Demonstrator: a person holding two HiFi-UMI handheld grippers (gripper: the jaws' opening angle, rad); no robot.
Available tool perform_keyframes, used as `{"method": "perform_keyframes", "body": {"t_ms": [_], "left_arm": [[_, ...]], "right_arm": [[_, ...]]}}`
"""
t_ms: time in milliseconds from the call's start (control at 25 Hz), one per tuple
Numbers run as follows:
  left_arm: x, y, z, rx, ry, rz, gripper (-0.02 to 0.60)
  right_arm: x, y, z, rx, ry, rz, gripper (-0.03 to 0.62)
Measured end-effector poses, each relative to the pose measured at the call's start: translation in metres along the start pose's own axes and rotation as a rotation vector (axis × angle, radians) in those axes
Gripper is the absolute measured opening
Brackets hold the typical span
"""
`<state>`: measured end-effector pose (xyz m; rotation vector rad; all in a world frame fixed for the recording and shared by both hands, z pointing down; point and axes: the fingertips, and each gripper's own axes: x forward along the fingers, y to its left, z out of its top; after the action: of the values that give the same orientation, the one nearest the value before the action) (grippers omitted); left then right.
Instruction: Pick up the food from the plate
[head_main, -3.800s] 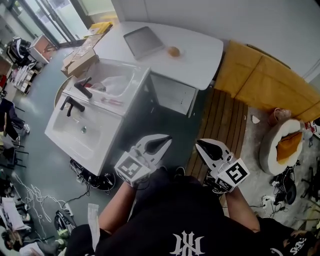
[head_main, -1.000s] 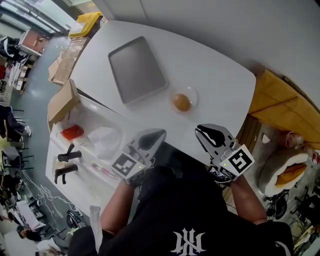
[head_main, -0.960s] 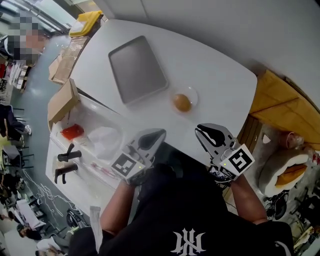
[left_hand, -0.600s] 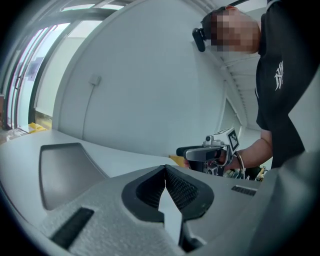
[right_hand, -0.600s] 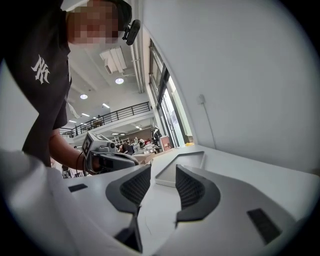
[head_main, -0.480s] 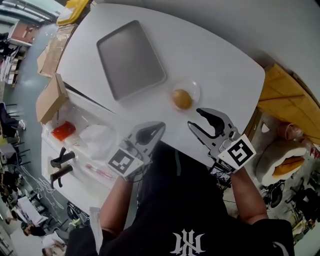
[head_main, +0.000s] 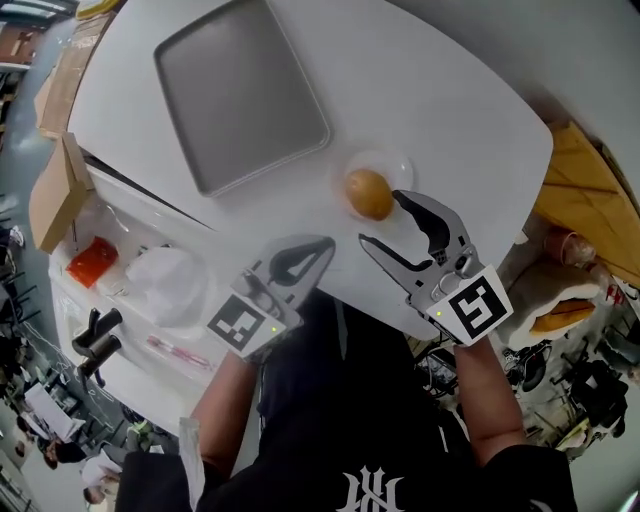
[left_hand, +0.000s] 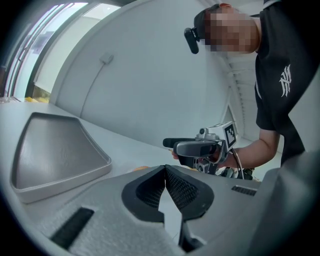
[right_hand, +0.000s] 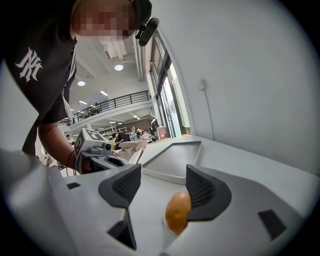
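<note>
One grey tray (head_main: 240, 90), one orange food item (head_main: 368, 192), one clear plate (head_main: 401, 166), two tools (head_main: 328, 241) (head_main: 380, 218), one cardboard box (head_main: 55, 195)

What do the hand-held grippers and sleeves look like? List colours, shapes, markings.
The left hand-held gripper and right hand-held gripper are light grey plastic, their curved jaws lined with black ribbed pads. Each carries a white cube with black square markers. The T-shirt is black, short-sleeved, with a white emblem.
</note>
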<state>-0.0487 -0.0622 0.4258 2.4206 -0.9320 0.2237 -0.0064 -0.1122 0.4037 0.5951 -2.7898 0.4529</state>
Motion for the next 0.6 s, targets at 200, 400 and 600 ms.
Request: {"method": "perform_keyframes", "body": {"t_ms": [200, 400, 600], "left_arm": [[0.01, 0.006, -0.021, -0.001, 0.032, -0.025, 0.006], [0.015, 0.012, -0.029, -0.007, 0.027, -0.035, 0.006], [0.024, 0.016, -0.04, 0.046, 0.056, -0.064, 0.006]], "right_arm": [[0.015, -0.014, -0.024, 0.003, 0.037, -0.029, 0.256], [0.02, -0.027, -0.038, 0.008, 0.035, -0.065, 0.283], [0.031, -0.032, -0.061, -0.017, 0.081, -0.059, 0.302]]}}
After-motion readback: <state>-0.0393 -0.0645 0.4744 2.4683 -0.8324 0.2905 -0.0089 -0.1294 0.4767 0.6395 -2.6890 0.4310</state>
